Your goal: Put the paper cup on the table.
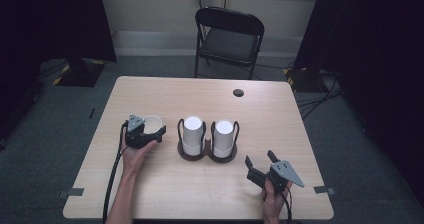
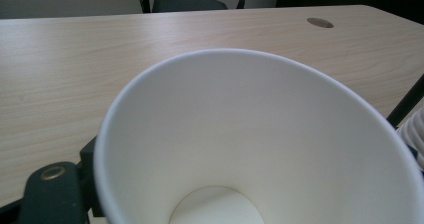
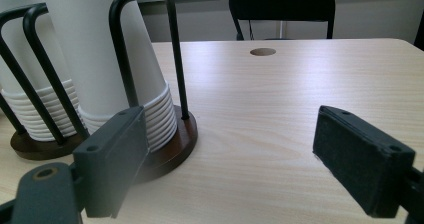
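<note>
A white paper cup (image 1: 153, 121) stands upright, mouth up, on the left part of the wooden table (image 1: 165, 91). My left gripper (image 1: 149, 130) sits around it, jaws wide on either side. In the left gripper view the cup's empty inside (image 2: 250, 144) is close up, with one black pad (image 2: 89, 171) beside its rim. A dark round-based holder (image 1: 207, 155) with black wire loops carries two upside-down stacks of white cups (image 1: 192, 134) (image 1: 223, 136). My right gripper (image 1: 260, 165) rests open near the front right, empty, its pads (image 3: 115, 159) facing the holder's base (image 3: 172, 151).
A black folding chair (image 1: 230, 34) stands beyond the table's far edge. A round cable hole (image 1: 238, 92) lies in the far right of the tabletop. Bare wood stretches behind the cups and between the holder and my right gripper.
</note>
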